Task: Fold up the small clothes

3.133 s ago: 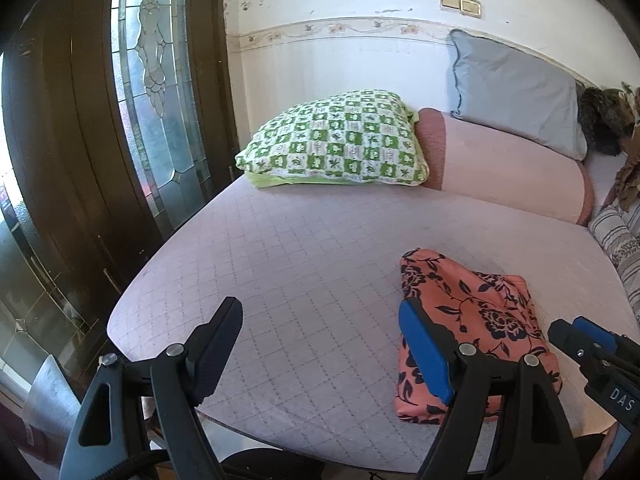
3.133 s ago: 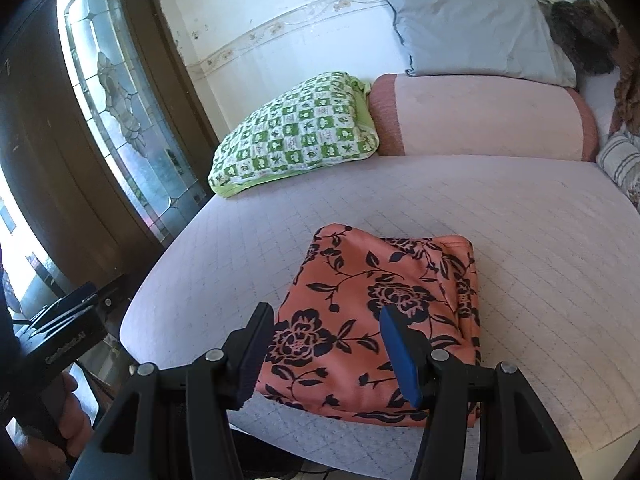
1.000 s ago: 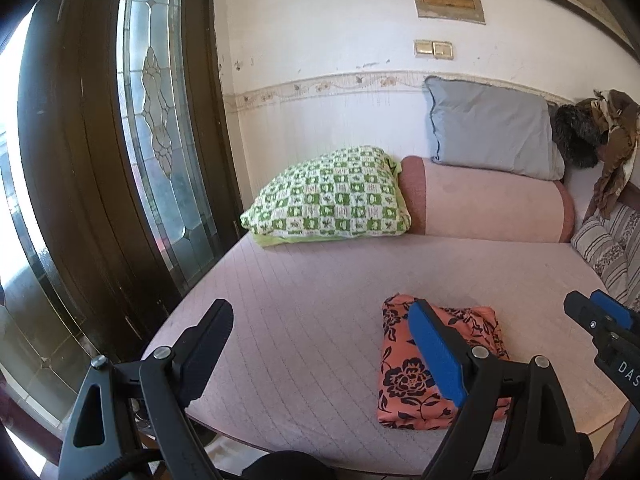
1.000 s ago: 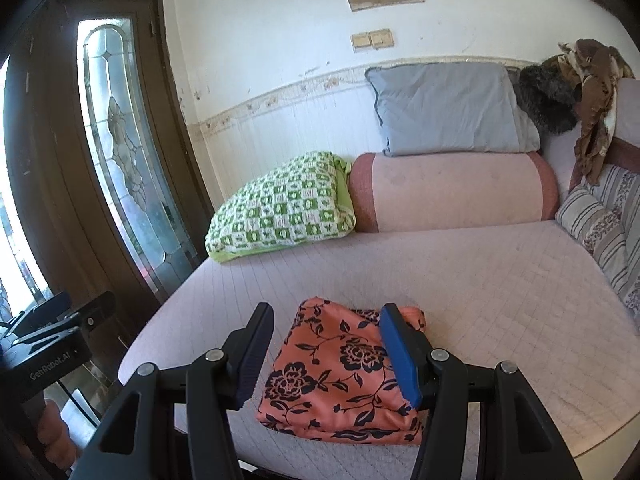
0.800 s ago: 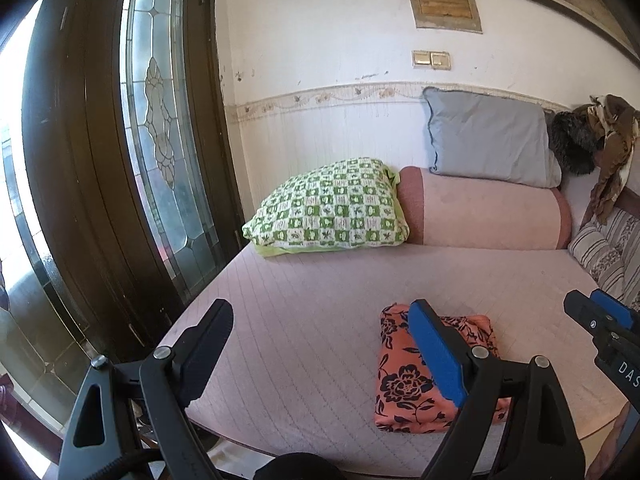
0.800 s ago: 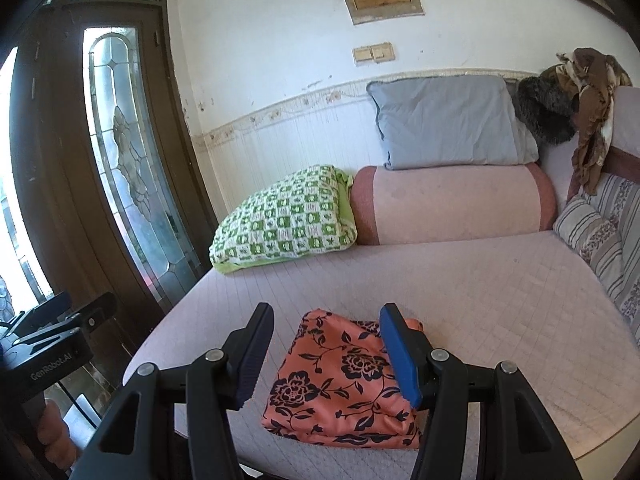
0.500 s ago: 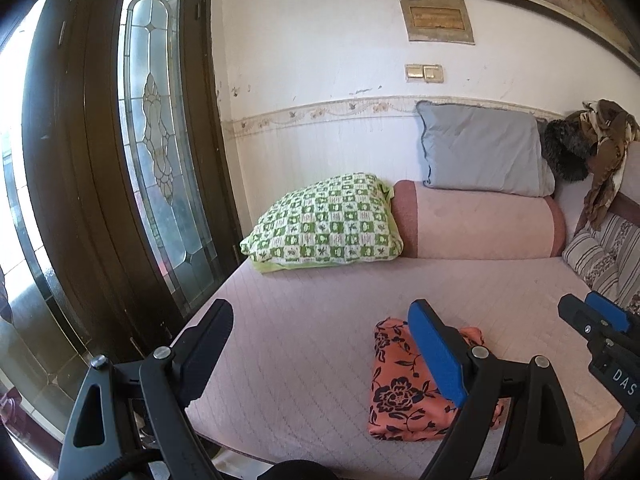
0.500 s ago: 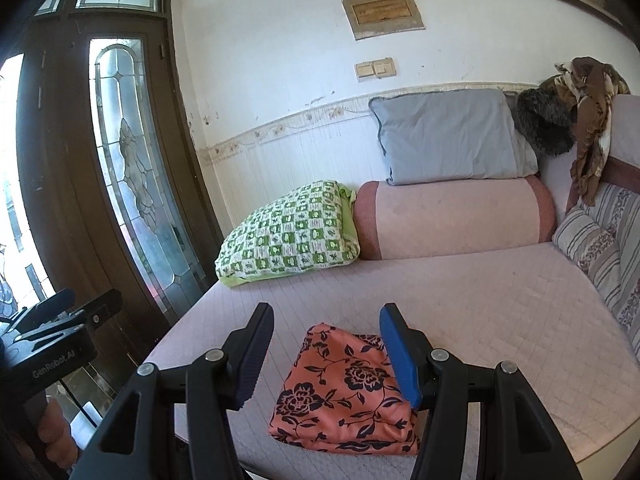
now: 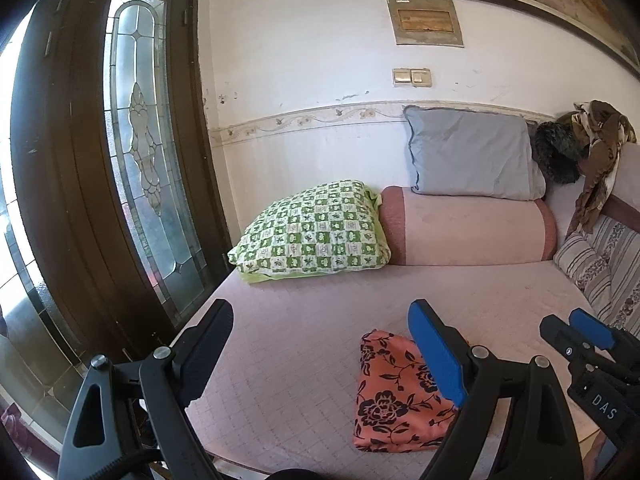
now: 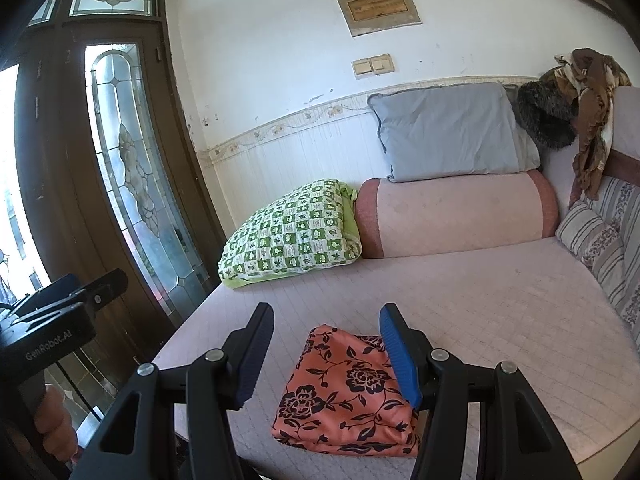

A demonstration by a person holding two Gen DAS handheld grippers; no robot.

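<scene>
Here, in the left wrist view, the left gripper (image 9: pixel 320 354) hangs above the near edge of the bed (image 9: pixel 304 320) with its jaws spread wide and nothing between them. The folded floral garment (image 9: pixel 390 396), coral with a black flower print, lies flat on the pinkish quilted cover near the front edge, partly hidden behind the blue pad of the gripper's right-hand finger. The right gripper (image 9: pixel 580 340) shows at the right border, clear of the cloth. Farther back a green checked pillow (image 9: pixel 316 234) leans beside a pink bolster (image 9: pixel 468 228), and a grey pillow (image 9: pixel 472 156) rests on top of the bolster against the white wall. A dark wooden door with leaded glass (image 9: pixel 136 152) stands at the left.

In the right wrist view, the right gripper (image 10: pixel 326 354) is held above the same garment (image 10: pixel 348 392), its jaws partly apart and gripping nothing; the cloth lies on the bed (image 10: pixel 500 304) below the gap, not touched by either pad. The garment is a neat squarish stack with its layered edges facing the camera. At the left edge the left gripper (image 10: pixel 80 288) appears with a hand (image 10: pixel 54 428) around its handle. A striped cushion (image 10: pixel 596 244) sits along the right side of the bed, and brown cloth (image 10: pixel 592 112) is draped above it.
</scene>
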